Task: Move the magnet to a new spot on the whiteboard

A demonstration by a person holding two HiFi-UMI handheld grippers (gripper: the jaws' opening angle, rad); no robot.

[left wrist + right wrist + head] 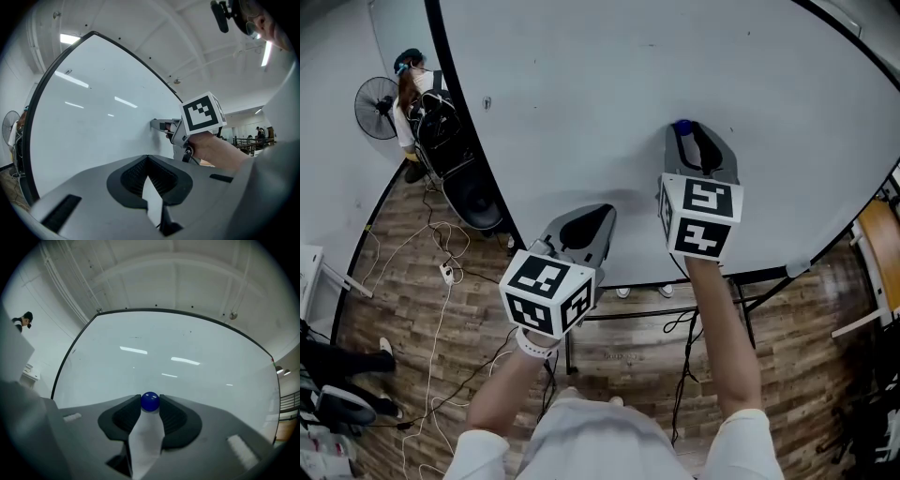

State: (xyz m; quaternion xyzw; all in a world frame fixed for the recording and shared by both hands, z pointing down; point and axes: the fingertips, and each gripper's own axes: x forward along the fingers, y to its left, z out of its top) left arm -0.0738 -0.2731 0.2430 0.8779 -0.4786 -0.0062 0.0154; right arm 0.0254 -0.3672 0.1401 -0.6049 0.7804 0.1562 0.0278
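Right tongs [150,398] are pinching the blue magnet [682,125] between their tips, with a pad touching it on each side. The magnet is resting against the whiteboard [609,84], right of centre in the head view. Left tongs [147,159] are holding nothing, their tips together, and are pointing at the board's lower part.

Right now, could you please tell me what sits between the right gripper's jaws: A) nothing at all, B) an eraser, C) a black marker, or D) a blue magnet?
D: the right gripper view shows a round blue magnet pinched between the jaw tips of the right gripper, against the whiteboard.
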